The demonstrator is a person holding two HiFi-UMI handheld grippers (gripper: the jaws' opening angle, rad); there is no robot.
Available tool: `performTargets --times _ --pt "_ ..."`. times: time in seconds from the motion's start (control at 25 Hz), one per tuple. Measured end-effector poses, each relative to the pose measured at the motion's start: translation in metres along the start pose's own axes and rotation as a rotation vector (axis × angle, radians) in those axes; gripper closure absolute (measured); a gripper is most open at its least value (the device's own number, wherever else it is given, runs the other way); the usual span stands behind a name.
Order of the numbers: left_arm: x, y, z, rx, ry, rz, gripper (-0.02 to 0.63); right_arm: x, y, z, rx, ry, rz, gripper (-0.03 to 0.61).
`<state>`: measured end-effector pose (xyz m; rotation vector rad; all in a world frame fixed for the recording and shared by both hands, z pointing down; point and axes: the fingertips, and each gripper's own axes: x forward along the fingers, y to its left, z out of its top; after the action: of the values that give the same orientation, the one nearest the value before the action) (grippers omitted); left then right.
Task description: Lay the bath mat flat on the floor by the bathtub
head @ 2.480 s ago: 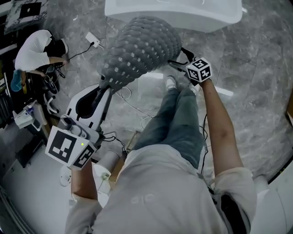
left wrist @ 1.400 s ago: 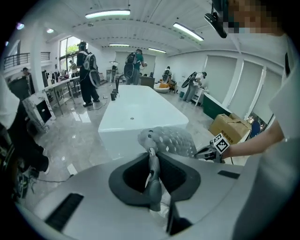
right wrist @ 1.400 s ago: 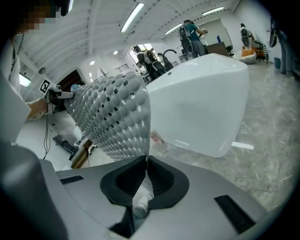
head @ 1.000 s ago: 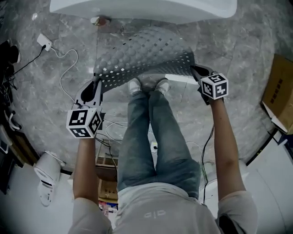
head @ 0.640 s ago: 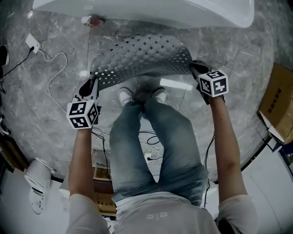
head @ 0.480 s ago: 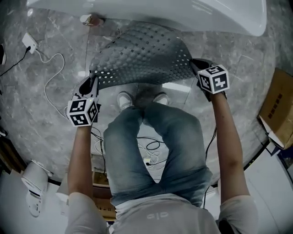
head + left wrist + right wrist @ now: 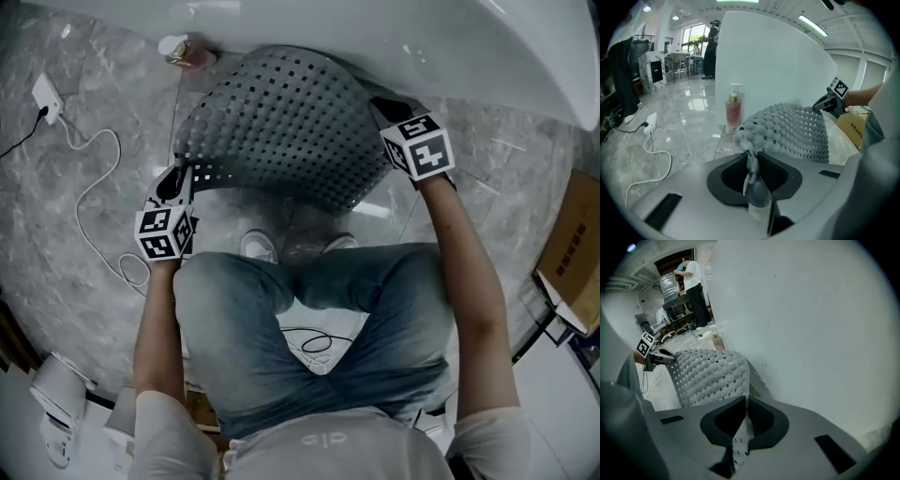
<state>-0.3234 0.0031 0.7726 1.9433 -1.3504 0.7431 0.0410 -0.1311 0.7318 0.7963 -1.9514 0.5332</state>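
Observation:
The grey bath mat [image 7: 281, 122], dotted with holes, hangs bowed between my two grippers in front of the white bathtub [image 7: 422, 37]. My left gripper [image 7: 178, 178] pinches the mat's left corner [image 7: 749, 143]; its jaws are opening, and the corner is still squeezed between them. At the tub wall [image 7: 811, 324], my right gripper [image 7: 380, 105] is shut on the mat's right edge [image 7: 740, 437]. The mat [image 7: 792, 131] arches up off the floor. In the right gripper view the mat [image 7: 710, 376] stretches away to the left gripper [image 7: 661, 357].
A pink pump bottle [image 7: 183, 52] stands on the floor by the tub's left end. A white power strip [image 7: 44, 92] and its cable lie to the left. A cardboard box [image 7: 574, 253] sits at the right. The person's shoes [image 7: 258, 246] are just behind the mat.
The person has crouched and leaned toward the tub. Both grippers carried the mat lower and closer to the tub, and it bows more.

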Motion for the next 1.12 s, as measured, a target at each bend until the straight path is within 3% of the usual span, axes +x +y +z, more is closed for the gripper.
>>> performTargets --times 0.2,0.36,0.56,0.68,0.8,0.88,1.12 --pt "0.048 0.024 -0.042 0.005 0.001 0.040 0.534 0.060 0.004 0.008 -0.112 -0.046 -0.058 0.540" --pt "0.076 0.039 -0.075 -0.009 -0.009 0.064 0.526 0.087 0.014 0.004 -0.274 -0.063 -0.110 0.538" --pt "0.093 0.039 -0.091 -0.040 -0.016 0.090 0.513 0.108 0.011 -0.007 -0.288 -0.081 -0.146 0.538" --pt "0.105 0.044 -0.109 -0.061 0.019 0.096 0.498 0.115 0.007 -0.014 -0.274 -0.079 -0.121 0.528" --pt "0.113 0.051 -0.112 -0.076 0.057 0.128 0.460 0.115 0.010 -0.016 -0.249 -0.092 -0.070 0.403" --pt "0.115 0.055 -0.114 -0.078 0.081 0.137 0.431 0.112 0.017 -0.018 -0.245 -0.096 -0.018 0.376" --pt "0.123 0.063 -0.114 0.000 0.112 0.107 0.325 0.094 0.013 -0.054 -0.168 -0.019 0.130 0.314"
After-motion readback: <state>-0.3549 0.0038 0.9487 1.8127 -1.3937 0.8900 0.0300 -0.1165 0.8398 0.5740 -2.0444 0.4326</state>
